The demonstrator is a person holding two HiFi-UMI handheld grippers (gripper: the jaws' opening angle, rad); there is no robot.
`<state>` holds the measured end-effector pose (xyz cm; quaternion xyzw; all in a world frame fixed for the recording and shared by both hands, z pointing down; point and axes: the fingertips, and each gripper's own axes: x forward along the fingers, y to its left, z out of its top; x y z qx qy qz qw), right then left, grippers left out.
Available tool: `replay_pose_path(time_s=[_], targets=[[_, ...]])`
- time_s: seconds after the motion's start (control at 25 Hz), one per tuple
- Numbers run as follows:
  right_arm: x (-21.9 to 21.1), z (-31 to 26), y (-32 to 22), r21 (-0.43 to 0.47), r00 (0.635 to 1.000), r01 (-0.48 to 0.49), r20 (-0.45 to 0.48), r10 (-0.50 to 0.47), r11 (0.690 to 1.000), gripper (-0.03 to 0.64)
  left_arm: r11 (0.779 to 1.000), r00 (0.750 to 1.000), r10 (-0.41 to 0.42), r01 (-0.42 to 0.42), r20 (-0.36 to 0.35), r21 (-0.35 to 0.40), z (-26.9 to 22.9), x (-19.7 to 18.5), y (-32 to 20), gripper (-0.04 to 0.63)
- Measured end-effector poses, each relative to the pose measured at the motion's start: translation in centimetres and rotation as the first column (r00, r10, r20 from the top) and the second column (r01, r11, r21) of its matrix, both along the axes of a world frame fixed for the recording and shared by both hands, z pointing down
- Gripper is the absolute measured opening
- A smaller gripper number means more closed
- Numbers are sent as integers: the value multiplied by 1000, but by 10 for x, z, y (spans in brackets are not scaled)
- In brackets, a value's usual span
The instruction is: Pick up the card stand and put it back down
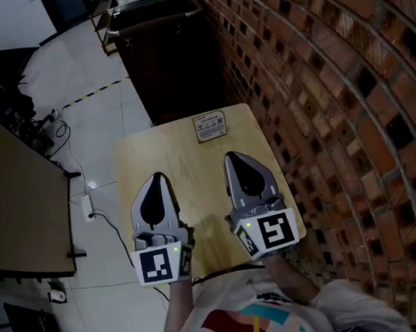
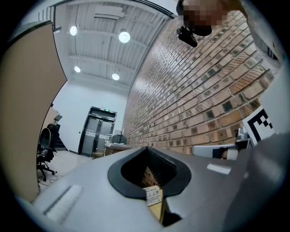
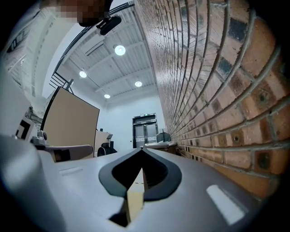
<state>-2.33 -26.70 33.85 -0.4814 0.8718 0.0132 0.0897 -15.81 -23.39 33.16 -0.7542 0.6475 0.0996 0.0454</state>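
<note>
The card stand (image 1: 210, 125) is a small printed sign standing at the far edge of the light wooden table (image 1: 193, 163). Both grippers rest on the near half of the table, well short of the stand. My left gripper (image 1: 157, 177) is shut with nothing in it, its tips meeting in a point. To its right, my right gripper (image 1: 233, 156) lies shut and holds nothing as well. In the left gripper view, the card stand (image 2: 153, 195) shows through the hollow below the closed tips (image 2: 147, 148). The right gripper view shows only bare table (image 3: 134, 199) under its closed tips (image 3: 142, 148).
A brick wall (image 1: 317, 73) runs close along the table's right side. A dark cabinet (image 1: 169, 61) stands just beyond the table's far edge. On the left are a beige partition (image 1: 9, 201), a power strip (image 1: 87, 208) with cables on the floor, and an office chair (image 1: 0, 67).
</note>
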Motion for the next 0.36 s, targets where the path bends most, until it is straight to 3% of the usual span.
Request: replay_pose_path(time_s=[0.36], targets=[[1,3,4,-6,1000,-2,-11,2,1000,0,999,998,-53,53,-32,-4,0,-12,6,6]])
